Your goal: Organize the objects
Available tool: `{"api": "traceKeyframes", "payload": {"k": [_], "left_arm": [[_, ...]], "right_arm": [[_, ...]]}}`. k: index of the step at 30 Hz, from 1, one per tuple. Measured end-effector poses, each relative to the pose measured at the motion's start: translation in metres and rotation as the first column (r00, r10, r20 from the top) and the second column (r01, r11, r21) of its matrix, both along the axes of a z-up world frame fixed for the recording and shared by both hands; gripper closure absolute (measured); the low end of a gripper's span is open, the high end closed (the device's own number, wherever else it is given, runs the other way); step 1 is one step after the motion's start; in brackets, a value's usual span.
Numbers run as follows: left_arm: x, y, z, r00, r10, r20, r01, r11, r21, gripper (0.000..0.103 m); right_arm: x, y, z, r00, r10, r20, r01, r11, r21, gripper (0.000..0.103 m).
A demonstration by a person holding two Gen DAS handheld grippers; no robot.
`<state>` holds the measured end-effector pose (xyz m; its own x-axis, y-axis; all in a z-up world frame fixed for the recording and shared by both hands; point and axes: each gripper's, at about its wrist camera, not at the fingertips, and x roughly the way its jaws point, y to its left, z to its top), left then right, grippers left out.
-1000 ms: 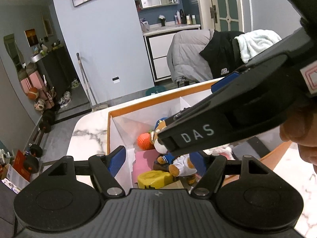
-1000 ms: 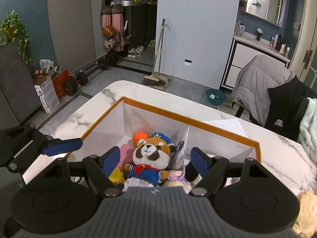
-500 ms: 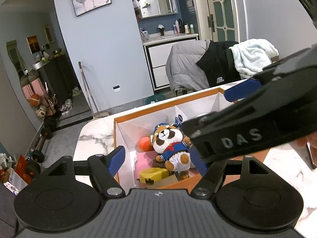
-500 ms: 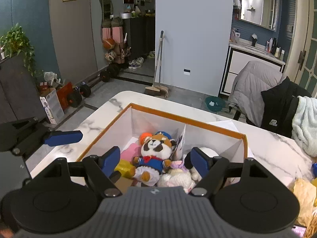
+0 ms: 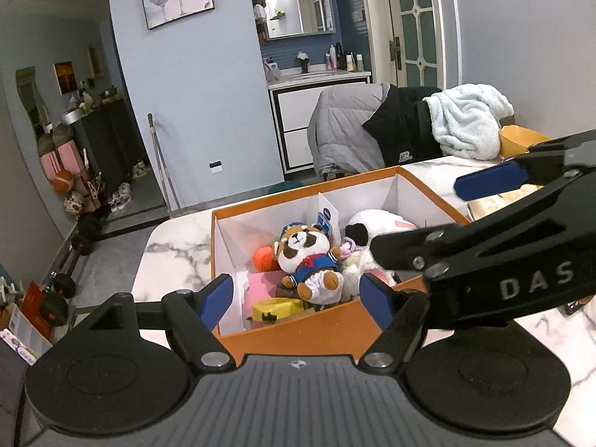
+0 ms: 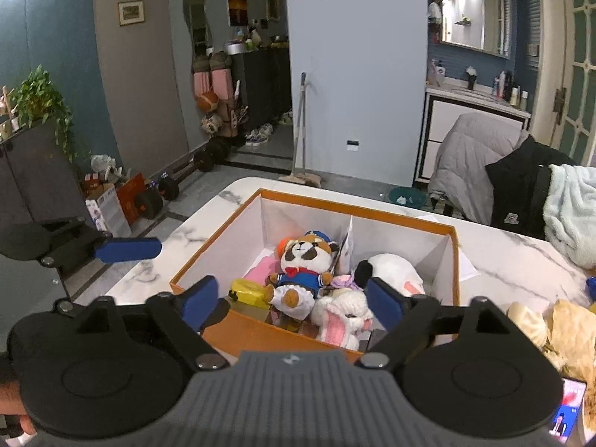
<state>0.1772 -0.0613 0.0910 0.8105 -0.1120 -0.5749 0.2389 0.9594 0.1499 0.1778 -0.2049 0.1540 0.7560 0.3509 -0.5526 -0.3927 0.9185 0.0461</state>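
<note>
While both of my grippers hang over the near edge of the orange box [image 6: 372, 211], I see nothing held in either one. My left gripper [image 5: 296, 300] is spread wide and released, and just ahead of it, inside the box's left compartment, lies the raccoon plush [image 5: 307, 251] in its blue sailor suit, resting on a pink item [image 5: 260, 287] and beside a yellow toy [image 5: 273, 309]. An orange ball [image 5: 262, 259] sits behind the plush. My right gripper [image 6: 292, 300] is likewise open and empty; directly ahead of it, a white bunny plush [image 6: 344, 316] leans against the box's near wall, with a rounder white plush [image 6: 391, 268] beyond it in the right compartment. The box stands on the marble tabletop [image 6: 503, 257]. To the right of my right gripper, crumpled tan fabric [image 6: 558, 327] lies on the tabletop.
</note>
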Motion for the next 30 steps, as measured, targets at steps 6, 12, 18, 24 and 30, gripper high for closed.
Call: {"api": "traceKeyframes", "payload": {"k": [6,12,18,24,30], "left_arm": [[-0.004,0.006,-0.001,1.000,0.016,-0.012,-0.017,0.999,-0.033,0.011],[-0.005,0.019,-0.003,0.998,0.054,-0.011,-0.055,0.995,-0.081,0.004],[0.005,0.028,-0.005,0.995,0.096,-0.035,-0.099,0.993,-0.067,0.000],[0.020,0.036,-0.011,0.987,0.131,-0.095,-0.137,0.988,-0.065,0.000],[0.025,0.035,-0.016,0.975,0.192,-0.113,-0.198,0.979,-0.044,0.000]], "right_arm": [[-0.016,-0.002,0.008,0.997,-0.067,0.037,0.065,0.997,0.051,0.001],[-0.025,-0.002,0.008,0.992,-0.125,0.034,0.121,0.987,0.104,0.001],[-0.020,0.009,0.003,0.983,-0.181,0.030,0.180,0.983,0.046,0.001],[-0.008,0.016,-0.004,0.975,-0.223,0.004,0.223,0.975,0.001,0.001],[0.001,0.018,-0.013,0.968,-0.251,-0.027,0.250,0.968,-0.030,0.001]]}}
